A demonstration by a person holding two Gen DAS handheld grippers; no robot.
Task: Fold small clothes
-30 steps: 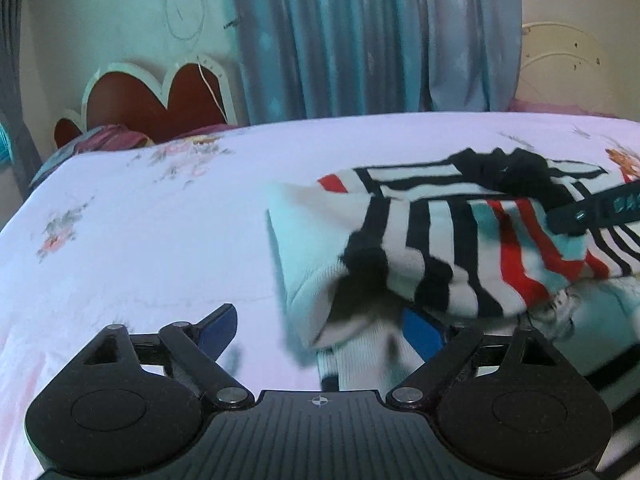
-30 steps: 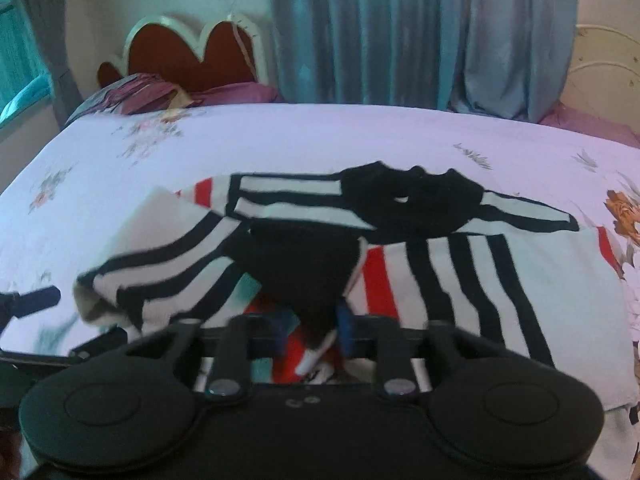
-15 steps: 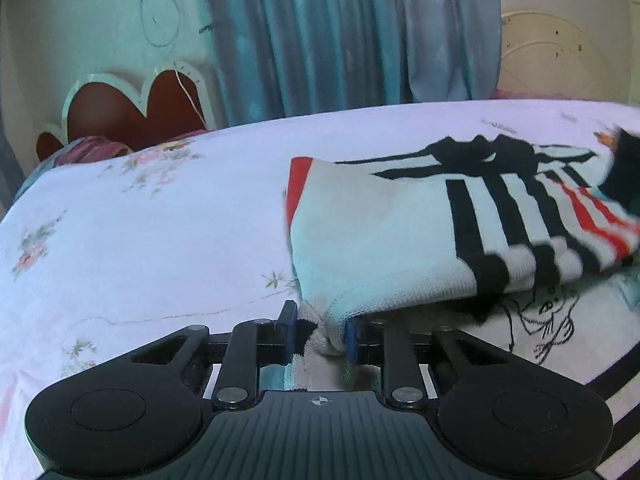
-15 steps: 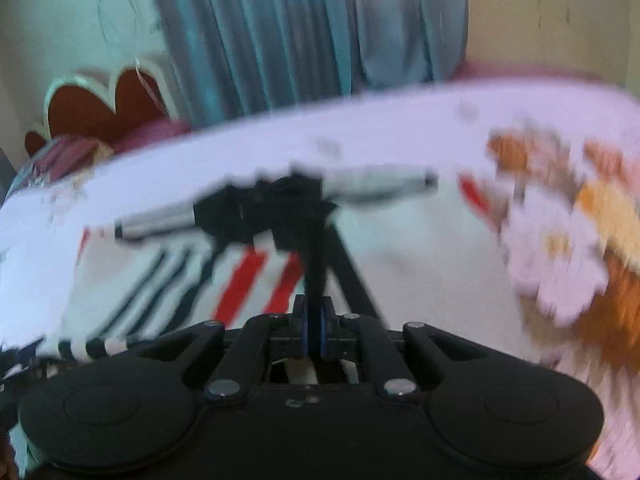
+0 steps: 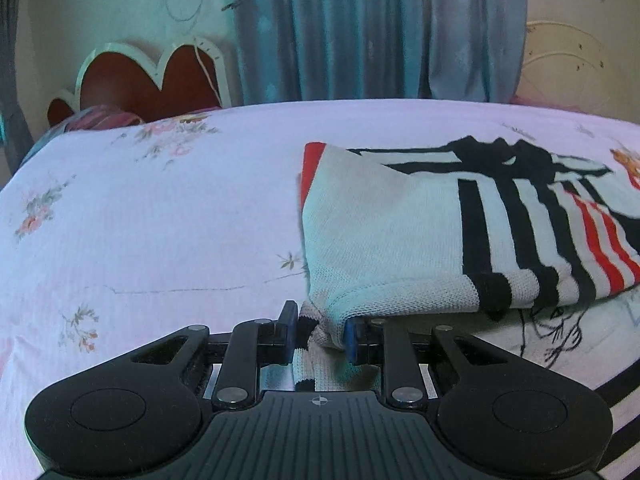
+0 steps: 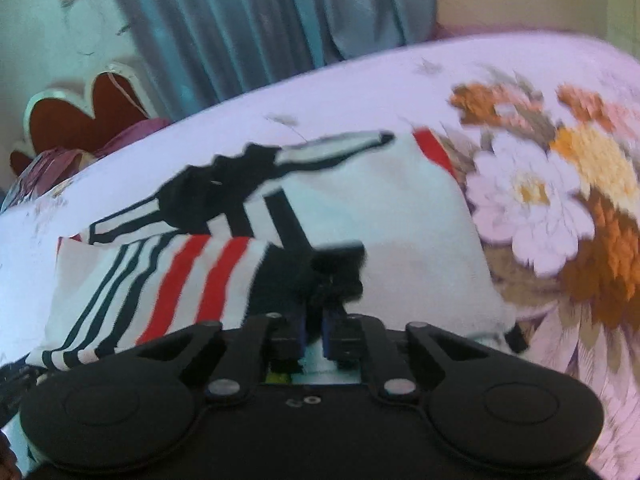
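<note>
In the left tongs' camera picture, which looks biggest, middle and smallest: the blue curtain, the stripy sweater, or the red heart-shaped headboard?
1. Blue curtain.
2. Black, white and red striped knit sweater; close to the curtain, and nearer the camera, so that order is unsure.
3. Red heart-shaped headboard, clearly smallest.

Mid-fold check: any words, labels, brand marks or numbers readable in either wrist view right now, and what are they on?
No readable text in either view.
Left tongs body: a small crosshair mark only, no letters.
Right tongs body: a tiny embossed mark, too small and blurred to read.
Striped sweater: a black line drawing on the layer below the fold, no legible words.
Bedsheet: flower prints only.
</note>
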